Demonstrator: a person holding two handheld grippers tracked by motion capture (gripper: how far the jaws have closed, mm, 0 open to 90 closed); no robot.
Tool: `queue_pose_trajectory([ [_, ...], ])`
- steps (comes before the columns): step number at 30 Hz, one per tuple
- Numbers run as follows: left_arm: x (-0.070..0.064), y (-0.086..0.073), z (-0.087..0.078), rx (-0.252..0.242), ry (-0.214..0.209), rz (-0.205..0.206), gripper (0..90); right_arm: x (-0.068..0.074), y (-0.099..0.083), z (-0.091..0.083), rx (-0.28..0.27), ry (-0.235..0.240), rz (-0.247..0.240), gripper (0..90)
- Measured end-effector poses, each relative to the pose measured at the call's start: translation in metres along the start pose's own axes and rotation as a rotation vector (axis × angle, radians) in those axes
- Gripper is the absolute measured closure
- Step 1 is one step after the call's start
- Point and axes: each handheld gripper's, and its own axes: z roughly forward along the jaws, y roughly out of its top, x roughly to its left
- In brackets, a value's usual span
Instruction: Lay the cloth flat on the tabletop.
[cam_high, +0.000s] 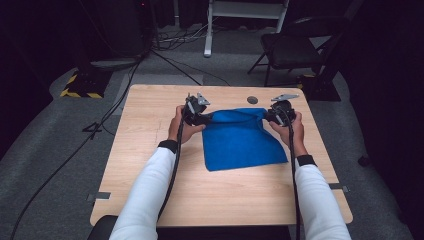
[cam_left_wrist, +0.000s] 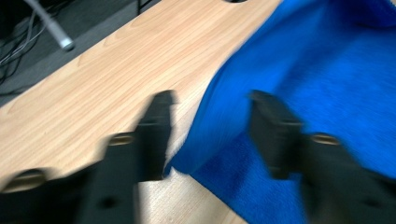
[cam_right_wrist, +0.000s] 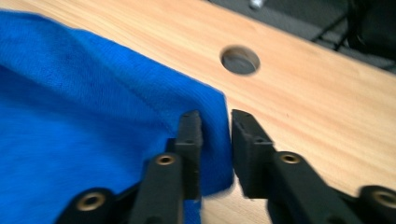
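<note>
Blue cloth (cam_high: 243, 138) lies on the desk (cam_high: 150, 185) a little right of centre, its near part flat and its far edge lifted and bunched between the two tools. That far edge runs left to right, and it is the line the coming move seems to turn on: each far corner sits at one hand-held gripper, so neither hand is nearer to the cloth than the other.

The left hand-held gripper (cam_high: 196, 111) is at the far-left corner. In the left gripper view its jaws stand wide apart, with the left edge of the cloth (cam_left_wrist: 299, 93) running up between them from near to far; the picture is blurred, and I judge nothing is pinched there.

The right hand-held gripper (cam_high: 278, 112) is at the far-right corner. In the right gripper view its jaws are nearly together with a narrow gap, and the corner of the cloth (cam_right_wrist: 93, 116) sits in that gap against the left jaw; whether it is truly clamped I cannot tell. Beyond it is the round hole (cam_right_wrist: 240, 60) in the desk.

If the work is folding or spreading, my guess is that the left jaws must close on their edge first, so that both corners travel together along the near-far direction.
</note>
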Motion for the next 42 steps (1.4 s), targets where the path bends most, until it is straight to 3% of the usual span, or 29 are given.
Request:
queue_pose_trajectory([
  [2, -0.004, -0.001, 0.001, 0.004, 0.004, -0.002, 30.5, -0.003, -0.002, 0.004, 0.011, -0.035, 0.013, 51.7],
  [3, -0.006, -0.001, -0.001, 0.000, -0.008, -0.011, 27.0, -0.004, -0.004, 0.004, 0.007, -0.013, 0.029, 51.5],
  [5, -0.012, -0.005, -0.006, -0.006, -0.068, -0.009, 22.5, -0.005, -0.009, -0.001, -0.006, 0.013, 0.025, 49.3],
  [6, -0.017, -0.008, -0.008, 0.003, -0.093, 0.014, 21.1, -0.005, -0.012, -0.005, -0.004, 0.010, 0.012, 47.5],
  [11, -0.044, -0.028, -0.021, 0.029, -0.194, 0.097, 20.9, -0.006, -0.035, -0.026, -0.016, 0.064, -0.016, 44.8],
  [12, -0.049, -0.032, -0.022, 0.029, -0.202, 0.102, 21.2, -0.005, -0.042, -0.030, -0.012, 0.085, -0.032, 44.8],
  [14, -0.058, -0.041, -0.024, 0.053, -0.228, 0.129, 23.5, -0.001, -0.055, -0.035, 0.011, 0.080, -0.073, 44.9],
  [16, -0.065, -0.047, -0.025, 0.082, -0.234, 0.169, 27.5, 0.001, -0.067, -0.039, 0.029, 0.092, -0.083, 45.0],
  [22, -0.081, -0.055, -0.026, 0.132, -0.231, 0.204, 24.6, 0.002, -0.098, -0.044, 0.084, 0.115, -0.106, 44.2],
  [26, -0.087, -0.060, -0.025, 0.159, -0.255, 0.215, 23.7, -0.002, -0.112, -0.045, 0.130, 0.117, -0.105, 43.9],
  [29, -0.089, -0.066, -0.024, 0.191, -0.248, 0.240, 25.6, -0.002, -0.118, -0.049, 0.118, 0.137, -0.096, 45.1],
  [35, -0.085, -0.074, -0.027, 0.180, -0.281, 0.199, 32.4, -0.002, -0.125, -0.055, 0.114, 0.189, -0.077, 50.9],
  [42, -0.085, -0.083, -0.038, 0.186, -0.304, 0.216, 31.6, 0.006, -0.133, -0.064, 0.121, 0.243, -0.088, 50.9],
])
